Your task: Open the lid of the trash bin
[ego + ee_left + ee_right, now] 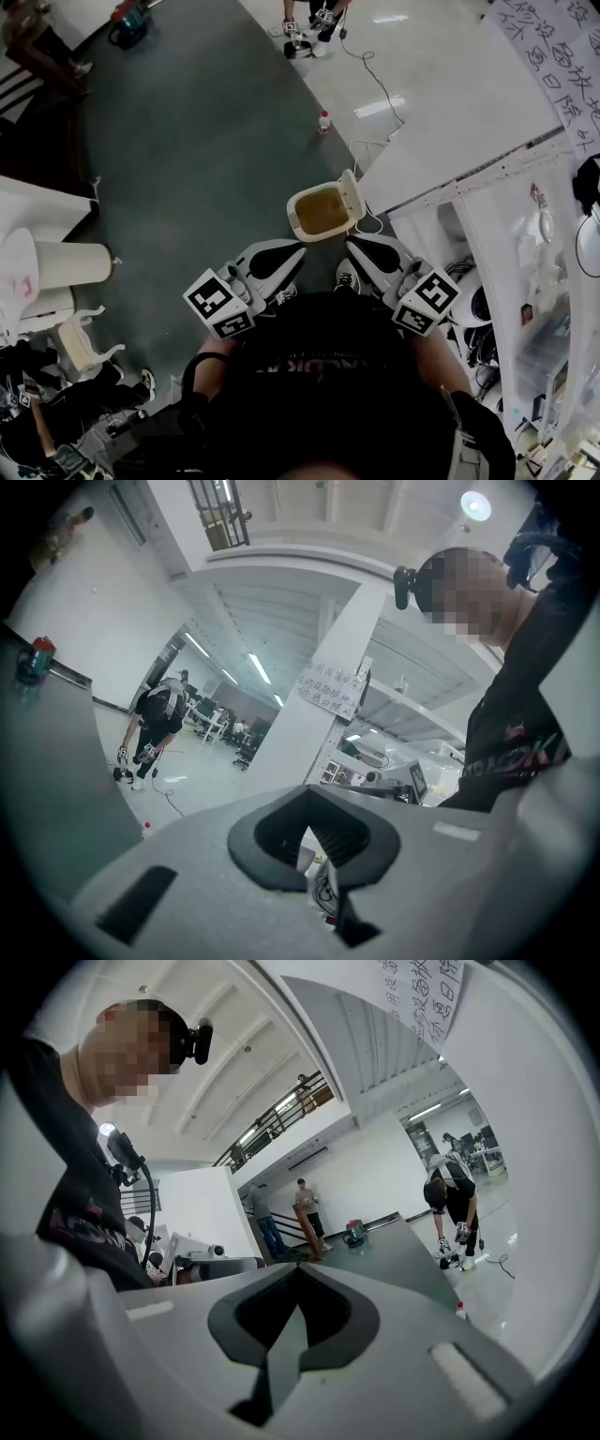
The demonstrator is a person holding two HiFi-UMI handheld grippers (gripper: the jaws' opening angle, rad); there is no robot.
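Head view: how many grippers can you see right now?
2. The left gripper is just below-left of the open trash bin; the right gripper is just below-right of it. No others visible.

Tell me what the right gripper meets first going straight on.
Probably nothing close: the right gripper aims toward the open trash bin, but apparently over it; its own view shows open floor.

Illegible handwritten Chinese notice (pixel 548 66) on pillar (pixel 309 752)
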